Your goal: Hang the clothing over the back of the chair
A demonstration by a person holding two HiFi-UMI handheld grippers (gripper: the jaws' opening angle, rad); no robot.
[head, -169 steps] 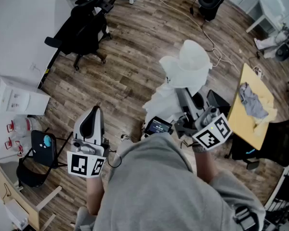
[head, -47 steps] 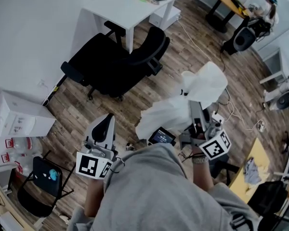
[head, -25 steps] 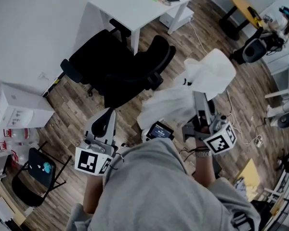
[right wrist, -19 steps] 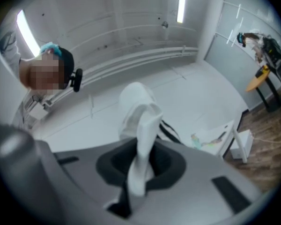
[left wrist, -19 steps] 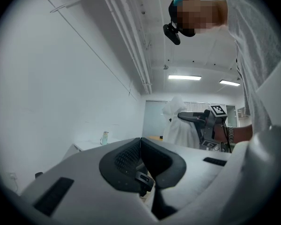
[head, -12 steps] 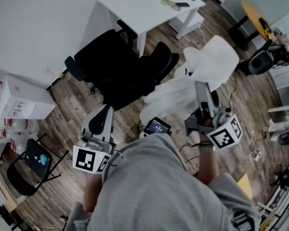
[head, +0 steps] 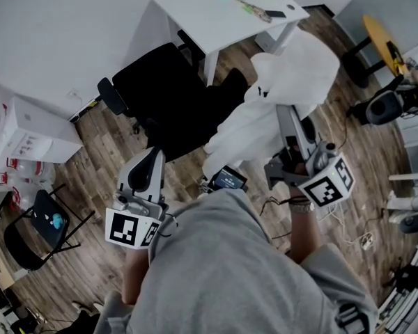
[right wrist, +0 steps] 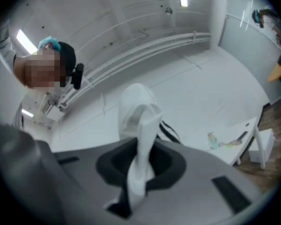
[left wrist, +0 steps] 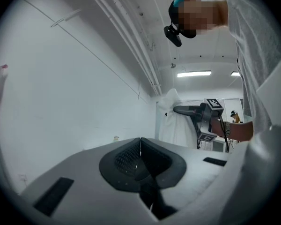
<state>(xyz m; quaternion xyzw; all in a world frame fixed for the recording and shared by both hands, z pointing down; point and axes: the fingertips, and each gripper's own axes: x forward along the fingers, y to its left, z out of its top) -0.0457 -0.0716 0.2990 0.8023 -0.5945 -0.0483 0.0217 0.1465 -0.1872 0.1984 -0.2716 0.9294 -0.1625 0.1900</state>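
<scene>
The clothing is a white garment (head: 285,82) hanging from my right gripper (head: 284,111), which is shut on a fold of it. In the right gripper view the cloth (right wrist: 139,125) runs up out of the closed jaws of the right gripper (right wrist: 140,149). The black office chair (head: 171,99) stands at the white desk, and the garment's left edge overlaps its backrest in the head view. Whether they touch I cannot tell. My left gripper (head: 151,157) is shut and empty, nearer me and left of the garment. The left gripper (left wrist: 140,142) looks across at the garment (left wrist: 173,123).
A white desk (head: 195,9) with a bottle and small items stands behind the chair. White boxes (head: 38,134) sit by the wall at left, a black folding chair (head: 28,232) below them. A round yellow table (head: 383,37) and dark equipment (head: 386,106) stand at right.
The office chair and desk have come closer and more central in the head view. My right gripper has carried the garment up and towards the chair. The left gripper has moved a little the same way.
</scene>
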